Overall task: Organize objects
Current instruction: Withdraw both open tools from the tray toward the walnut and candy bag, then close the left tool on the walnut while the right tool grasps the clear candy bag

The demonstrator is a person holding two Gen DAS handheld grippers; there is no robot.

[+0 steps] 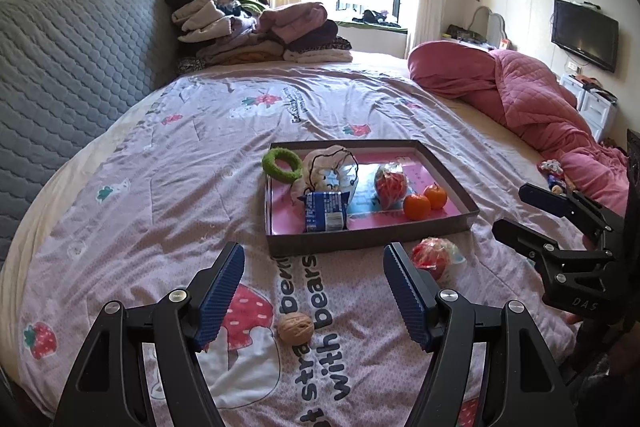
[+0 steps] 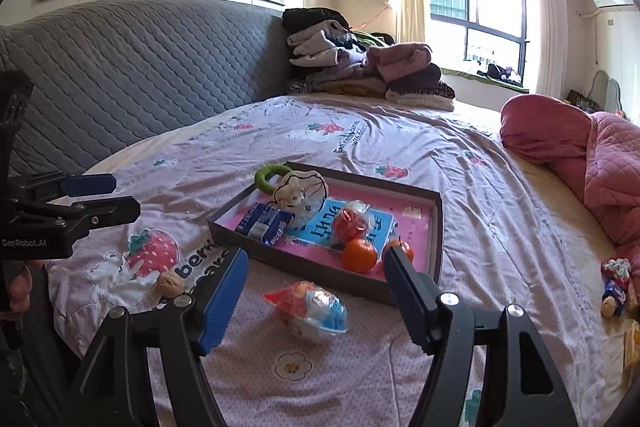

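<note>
Both tools are over the bed (image 1: 160,187), and both are empty. The left tool (image 1: 314,291) stands spread wide, nothing between its blue pads, and a walnut (image 1: 295,327) lies on the quilt just below the gap. The right tool (image 2: 316,291) is wide apart too, framing a wrapped toy egg (image 2: 310,305) that lies loose on the quilt. The egg's long axis runs slantwise, its red end towards the upper left, its blue-and-white end towards the lower right, and neither pad touches it. Just beyond sits the shallow box (image 1: 372,247), its long side running across the left view. Inside are a blue snack packet (image 1: 325,213), a second wrapped egg (image 1: 390,187) and two oranges (image 1: 425,203) side by side. A green ring (image 1: 281,165) leans over the box's far left corner.
</note>
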